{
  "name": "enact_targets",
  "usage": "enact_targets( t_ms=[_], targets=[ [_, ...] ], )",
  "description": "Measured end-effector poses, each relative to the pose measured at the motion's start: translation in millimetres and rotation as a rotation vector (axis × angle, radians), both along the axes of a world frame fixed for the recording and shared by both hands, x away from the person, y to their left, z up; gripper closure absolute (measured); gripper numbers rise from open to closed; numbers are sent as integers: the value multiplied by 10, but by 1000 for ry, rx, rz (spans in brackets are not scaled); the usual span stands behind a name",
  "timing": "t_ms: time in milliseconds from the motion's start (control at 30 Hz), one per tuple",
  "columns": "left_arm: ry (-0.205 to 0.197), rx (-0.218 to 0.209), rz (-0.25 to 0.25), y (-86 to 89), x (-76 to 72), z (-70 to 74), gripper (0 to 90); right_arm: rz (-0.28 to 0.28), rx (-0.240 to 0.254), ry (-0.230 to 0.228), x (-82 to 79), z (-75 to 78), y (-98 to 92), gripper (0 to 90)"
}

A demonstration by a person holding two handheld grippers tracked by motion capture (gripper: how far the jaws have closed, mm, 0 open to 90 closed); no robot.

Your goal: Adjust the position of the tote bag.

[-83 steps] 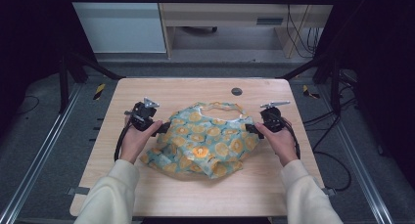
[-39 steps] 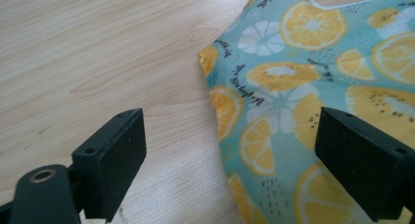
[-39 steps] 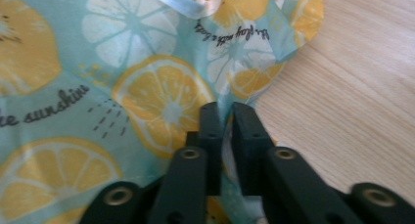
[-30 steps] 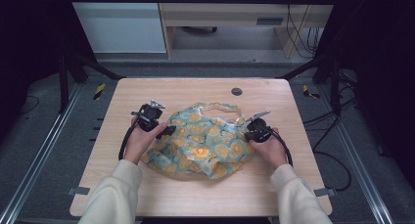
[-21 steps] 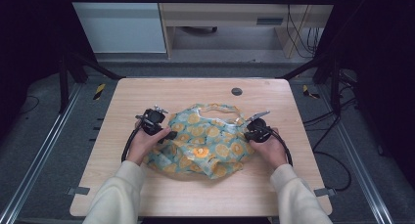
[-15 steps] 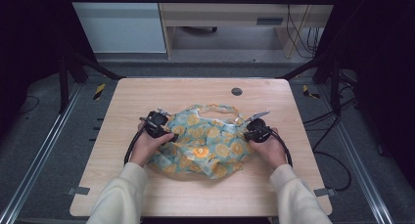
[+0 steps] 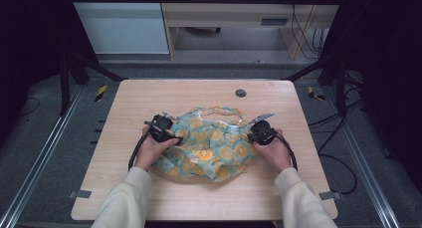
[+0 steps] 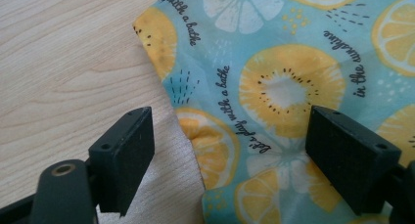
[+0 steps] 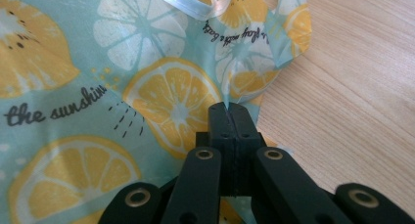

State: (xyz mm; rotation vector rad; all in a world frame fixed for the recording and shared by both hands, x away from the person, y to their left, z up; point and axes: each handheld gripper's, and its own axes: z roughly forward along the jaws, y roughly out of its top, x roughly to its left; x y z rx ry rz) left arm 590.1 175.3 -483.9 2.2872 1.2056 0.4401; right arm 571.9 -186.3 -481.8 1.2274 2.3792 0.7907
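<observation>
A crumpled cloth [image 7: 206, 143] printed with lemon slices is lying at the middle of the wooden bench [image 7: 149, 96], with a hand working at each side. The right gripper [image 7: 256, 133] is sitting at the cloth's three o'clock edge, and in the right gripper view its jaws are pressed together, pinching a raised fold of the fabric [image 9: 147, 77] at their tips.

The left gripper [image 7: 174, 138] is hovering at the cloth's nine o'clock edge, pointing inward toward three o'clock. Its jaws have just been closing a little, yet in the left gripper view they are standing wide apart, straddling the cloth's hem [image 8: 274, 87]: one pad is hanging over bare wood and a pale underside strip, the other over the printed fabric, and neither is pressing on it.

The coming move seems to be turning on that hem, which is running roughly from twelve to six o'clock between the open jaws, so the left hand is likely needing only to sink and close.
</observation>
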Motion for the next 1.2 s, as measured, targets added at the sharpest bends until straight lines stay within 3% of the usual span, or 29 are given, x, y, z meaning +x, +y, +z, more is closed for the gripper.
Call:
enact_targets(
  t_ms=[200, 500, 733, 800, 833, 1000, 1200],
  targets=[
    [19, -9, -17, -1, 4, -16, 265, 7, 2, -3, -1, 11, 8, 900],
    [14, -17, -25, -12, -2, -8, 340, 10, 5, -4, -1, 17, 9, 900],
    [8, -8, -56, -28, -23, 21, 561, 12, 15, -9, -6, 34, 14, 900],
    [6, -9, -62, -32, -28, 23, 665, 15, 20, -14, -9, 41, 13, 900],
    [1, -9, -59, -36, -32, 22, 665, 15, 20, -14, -9, 41, 13, 900],
    [-13, -12, -68, -42, -59, 14, 837, 13, 18, -15, -14, 69, 3, 900],
    [-38, 9, -77, -57, -71, 43, 889, 12, 22, -26, -17, 117, 2, 900]
  ],
)
